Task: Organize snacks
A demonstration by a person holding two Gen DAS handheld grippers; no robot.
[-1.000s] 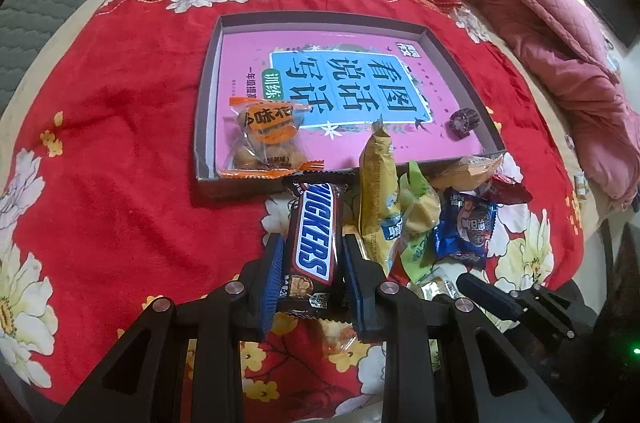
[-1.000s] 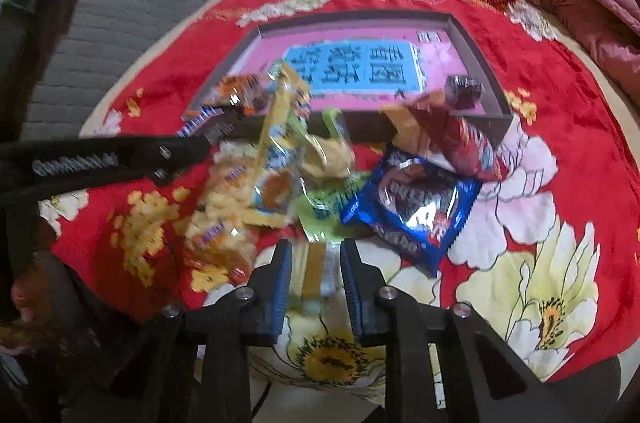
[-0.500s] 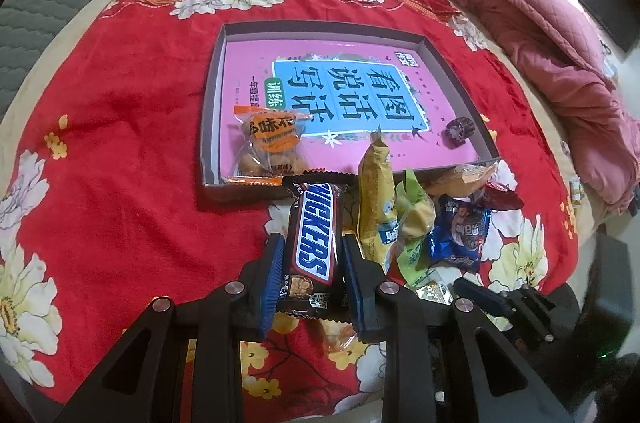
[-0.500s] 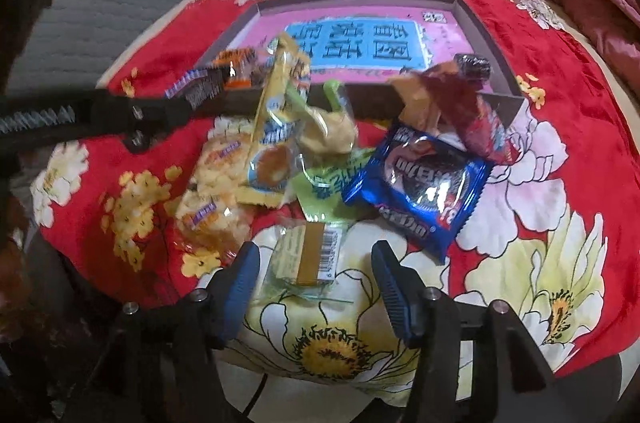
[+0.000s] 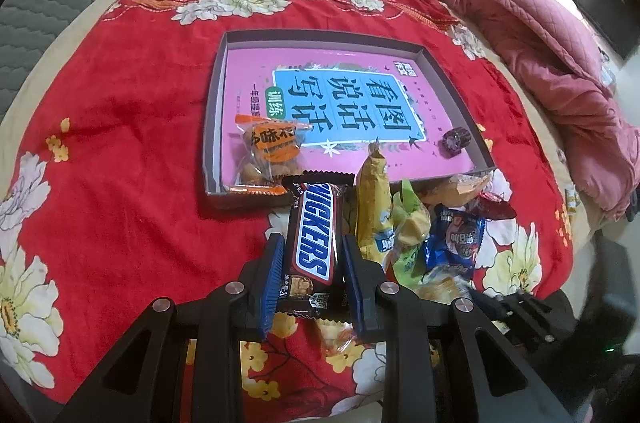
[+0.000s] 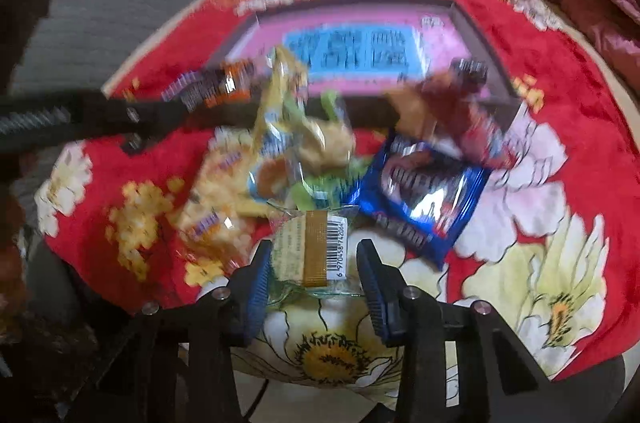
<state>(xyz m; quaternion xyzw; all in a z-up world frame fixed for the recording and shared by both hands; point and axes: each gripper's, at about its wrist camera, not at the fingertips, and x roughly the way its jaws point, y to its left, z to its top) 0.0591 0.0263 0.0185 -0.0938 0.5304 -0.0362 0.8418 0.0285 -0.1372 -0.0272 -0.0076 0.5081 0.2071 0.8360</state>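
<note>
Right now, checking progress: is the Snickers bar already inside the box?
No, the Snickers bar sits clamped in the left gripper, short of the box.

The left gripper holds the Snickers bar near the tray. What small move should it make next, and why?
Probably carry the Snickers bar forward over the tray wall and set it down inside. The left gripper is shut on the bar, the bar's far end is just short of the near wall, and bare pink floor lies beyond it.

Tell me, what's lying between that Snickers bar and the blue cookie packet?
In the left wrist view, a tall yellow packet and a crumpled green wrapper lie between the Snickers bar, gripped in the left claw, and the blue cookie packet.
</note>
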